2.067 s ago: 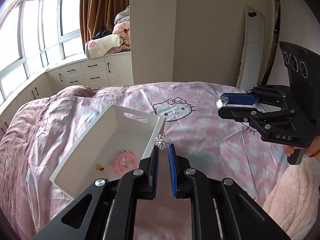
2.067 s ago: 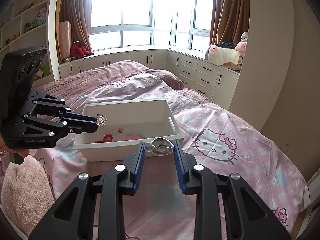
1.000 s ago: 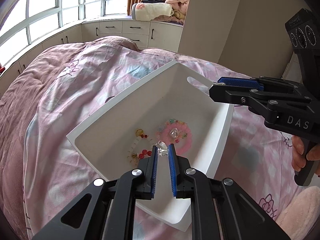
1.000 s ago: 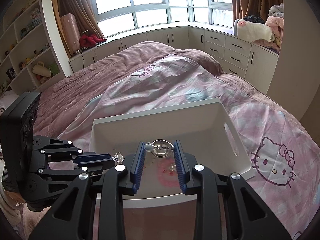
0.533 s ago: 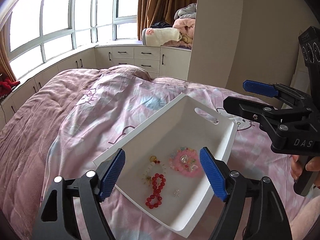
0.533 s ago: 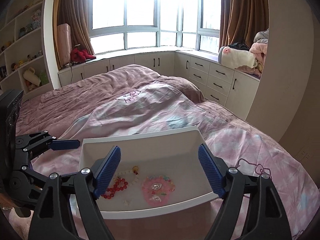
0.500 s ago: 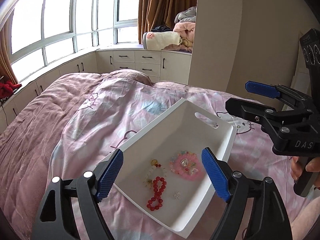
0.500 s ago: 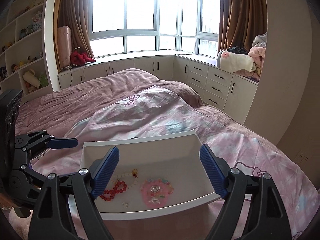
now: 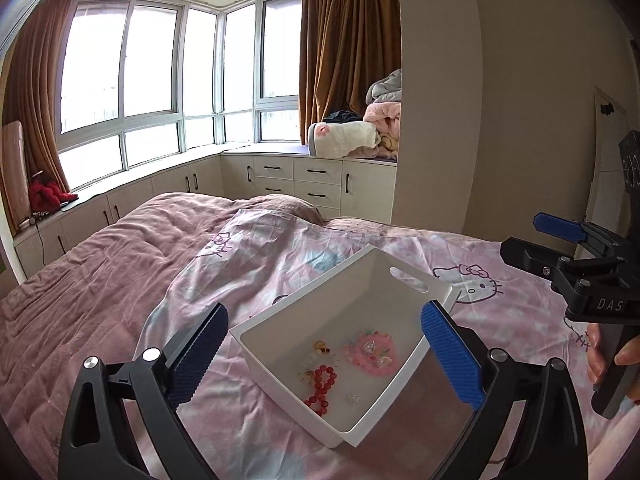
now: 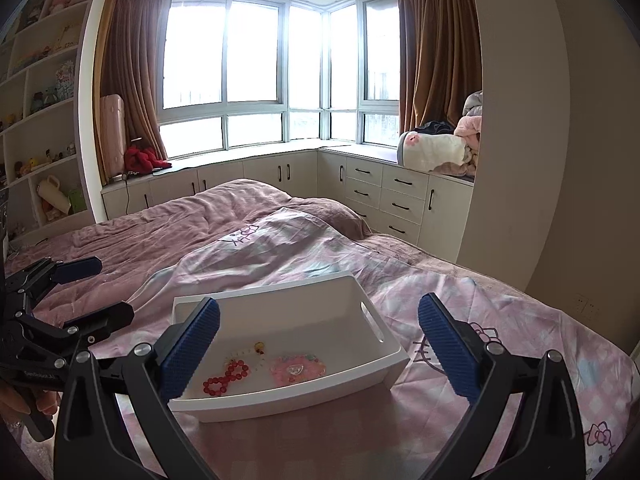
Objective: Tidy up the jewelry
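Note:
A white plastic bin [image 9: 404,280] sits on the pink bed; it also shows in the right wrist view [image 10: 304,292]. Inside lie a red bead bracelet [image 9: 320,384], a pink beaded piece [image 9: 374,352], a small silver brooch [image 9: 353,399] and a small gold-and-white piece [image 9: 320,346]. The red bracelet [image 10: 224,376] and the pink piece [image 10: 296,368] also show in the right wrist view. My left gripper [image 9: 326,354] is wide open and empty above the bin's near side. My right gripper [image 10: 316,348] is wide open and empty above the bin.
The bin rests on a pink Hello Kitty duvet [image 9: 500,320]. White cabinets [image 10: 384,196] and bay windows lie beyond the bed. Folded blankets [image 9: 352,140] sit on the window seat. Shelves [image 10: 36,120] stand at the left.
Both grippers were shut on jewelry over the bin; they opened, the pieces now lie in the bin, and both grippers have pulled back and up.

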Demonstrator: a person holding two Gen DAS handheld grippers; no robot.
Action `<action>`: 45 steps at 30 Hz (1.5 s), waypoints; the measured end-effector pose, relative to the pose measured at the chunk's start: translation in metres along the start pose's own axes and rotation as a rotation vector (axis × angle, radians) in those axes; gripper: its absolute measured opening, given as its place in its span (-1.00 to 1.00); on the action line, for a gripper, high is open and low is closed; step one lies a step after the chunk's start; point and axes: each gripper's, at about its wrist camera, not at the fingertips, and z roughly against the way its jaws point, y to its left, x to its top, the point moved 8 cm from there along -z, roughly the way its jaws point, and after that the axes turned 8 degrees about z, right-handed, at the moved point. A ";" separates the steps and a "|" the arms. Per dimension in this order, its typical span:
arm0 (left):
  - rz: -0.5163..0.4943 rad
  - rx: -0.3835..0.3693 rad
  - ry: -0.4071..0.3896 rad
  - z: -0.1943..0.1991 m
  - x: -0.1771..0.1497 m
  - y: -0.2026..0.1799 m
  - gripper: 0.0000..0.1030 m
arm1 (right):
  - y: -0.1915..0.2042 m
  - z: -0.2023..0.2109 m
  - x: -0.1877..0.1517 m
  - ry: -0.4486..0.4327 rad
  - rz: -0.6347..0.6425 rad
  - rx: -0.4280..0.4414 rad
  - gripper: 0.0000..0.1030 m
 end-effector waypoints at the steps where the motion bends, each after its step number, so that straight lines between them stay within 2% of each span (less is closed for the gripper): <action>1: 0.014 -0.001 0.003 0.001 -0.005 0.001 0.90 | 0.002 0.003 -0.006 -0.001 -0.011 0.008 0.91; 9: 0.126 0.001 0.021 0.011 -0.039 0.009 0.90 | 0.022 0.017 -0.056 0.009 0.005 -0.015 0.91; 15: 0.120 0.014 0.035 0.010 -0.045 0.010 0.90 | 0.029 0.015 -0.078 0.042 -0.014 -0.001 0.91; 35: 0.106 0.004 0.051 0.008 -0.047 0.008 0.90 | 0.026 0.018 -0.074 0.032 0.001 -0.008 0.91; 45: 0.081 0.025 0.053 0.005 -0.048 0.014 0.90 | 0.025 0.018 -0.074 0.029 -0.004 -0.013 0.91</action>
